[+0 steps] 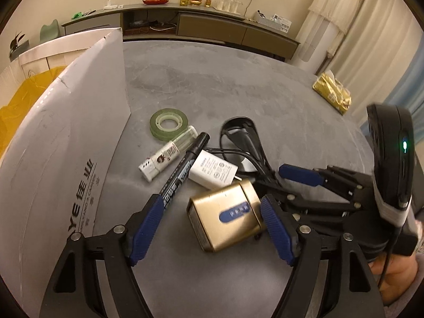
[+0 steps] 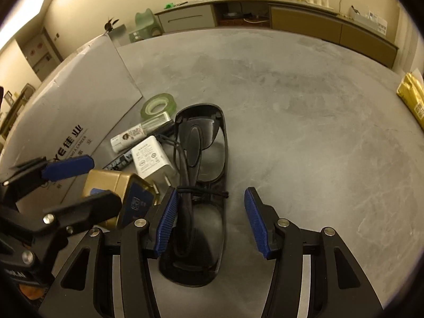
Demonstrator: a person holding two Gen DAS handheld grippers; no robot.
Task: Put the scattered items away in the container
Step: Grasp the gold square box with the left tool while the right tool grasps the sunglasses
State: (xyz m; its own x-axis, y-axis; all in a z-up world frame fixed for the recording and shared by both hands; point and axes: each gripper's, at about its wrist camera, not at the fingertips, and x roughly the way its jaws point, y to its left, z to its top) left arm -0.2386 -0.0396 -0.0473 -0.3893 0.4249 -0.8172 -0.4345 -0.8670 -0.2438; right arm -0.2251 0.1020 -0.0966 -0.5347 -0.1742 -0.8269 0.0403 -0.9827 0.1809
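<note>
Gold tin (image 1: 226,216) sits on the grey table (image 1: 238,84) between the spread fingers of the left gripper (image 1: 212,228), not pinched yet. Right gripper (image 2: 209,220) is open too, straddling the sunglasses (image 2: 201,185), touching maybe. Next: close, lift into the cardboard box (image 1: 66,143) at left.

Tape roll (image 1: 168,124) beside box (image 1: 66,143)

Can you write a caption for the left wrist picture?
Open left gripper straddles a gold tin beside a marker, charger and tape.
</note>
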